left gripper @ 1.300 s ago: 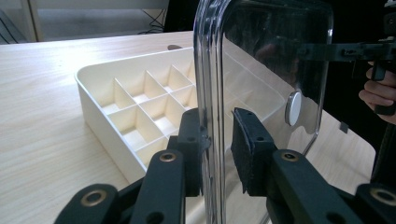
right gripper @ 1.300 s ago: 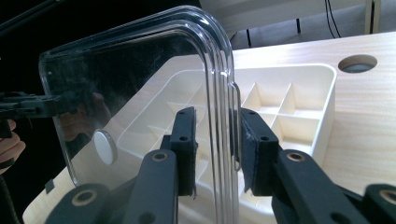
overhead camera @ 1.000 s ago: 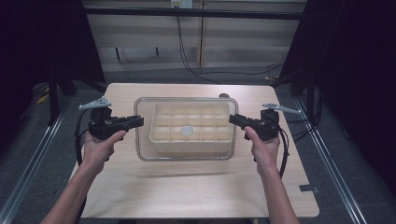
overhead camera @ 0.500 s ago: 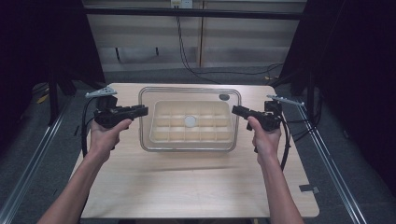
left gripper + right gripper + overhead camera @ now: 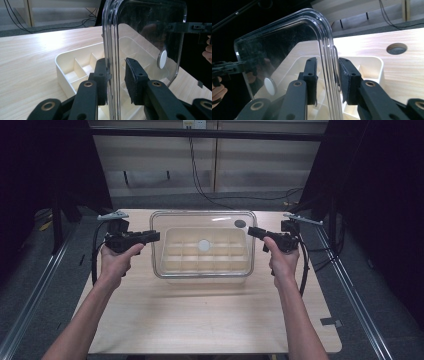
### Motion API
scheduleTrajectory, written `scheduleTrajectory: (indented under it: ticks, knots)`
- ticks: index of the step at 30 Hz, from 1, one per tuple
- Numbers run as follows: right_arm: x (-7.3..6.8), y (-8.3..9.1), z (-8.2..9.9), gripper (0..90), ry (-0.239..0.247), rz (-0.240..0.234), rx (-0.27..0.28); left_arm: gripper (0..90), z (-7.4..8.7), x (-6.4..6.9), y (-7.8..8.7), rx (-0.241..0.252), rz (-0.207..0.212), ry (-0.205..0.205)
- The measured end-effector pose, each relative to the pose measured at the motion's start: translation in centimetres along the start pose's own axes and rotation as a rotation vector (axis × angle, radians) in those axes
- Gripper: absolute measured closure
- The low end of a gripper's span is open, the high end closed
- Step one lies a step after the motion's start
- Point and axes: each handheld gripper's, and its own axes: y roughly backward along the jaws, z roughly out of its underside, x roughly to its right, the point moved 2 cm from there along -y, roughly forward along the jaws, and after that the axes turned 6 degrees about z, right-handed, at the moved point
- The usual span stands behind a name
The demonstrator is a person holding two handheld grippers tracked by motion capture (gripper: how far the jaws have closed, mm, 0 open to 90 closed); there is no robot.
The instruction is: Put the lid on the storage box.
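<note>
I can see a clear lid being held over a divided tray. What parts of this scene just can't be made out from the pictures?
- High view: whether the tray compartments hold anything; too small, seen through the clear lid.
- Left gripper view: tray's near end, behind the jaws.
- Right gripper view: whether the pads press the lid rim.

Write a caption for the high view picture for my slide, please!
Two hand-held grippers, left and right, hold a clear lid above a cream tray.

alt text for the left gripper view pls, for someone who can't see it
A clear plastic lid, held on edge above the table, runs between the two black jaws of the left gripper, one jaw on each face of its rim. Below it a cream divided tray sits on the wooden table; the right gripper shows beyond.
</note>
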Motion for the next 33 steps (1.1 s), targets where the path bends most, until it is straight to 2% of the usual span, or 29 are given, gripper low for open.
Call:
scheduleTrajectory:
  ticks: [8,10,11,20,28,33]
  knots:
    - [-0.3,-0.4,-0.9,70.9,0.02,0.01,-0.011,72.0,-0.4,-0.6,-0.4,-0.001,-0.006,0.003]
    - [-0.1,-0.6,-1.0,70.8,0.016,0.025,-0.022,71.7,-0.3,-0.7,-0.8,-0.01,-0.012,0.008]
    - [0.2,-1.0,-1.1,70.7,0.017,0.045,-0.034,71.4,-0.2,-0.8,-1.2,-0.022,-0.028,0.009]
    - [0.9,-1.8,-1.3,70.6,0.011,0.069,-0.043,71.6,-0.7,-1.3,-2.0,-0.013,-0.028,0.027]
    - [1.3,-2.4,-1.4,70.7,0.015,0.095,-0.061,70.2,-0.7,-1.9,-2.8,-0.034,-0.044,0.038]
    - [1.7,-3.1,-1.1,70.4,0.02,0.112,-0.079,69.6,-0.8,-2.6,-3.5,-0.026,-0.044,0.068]
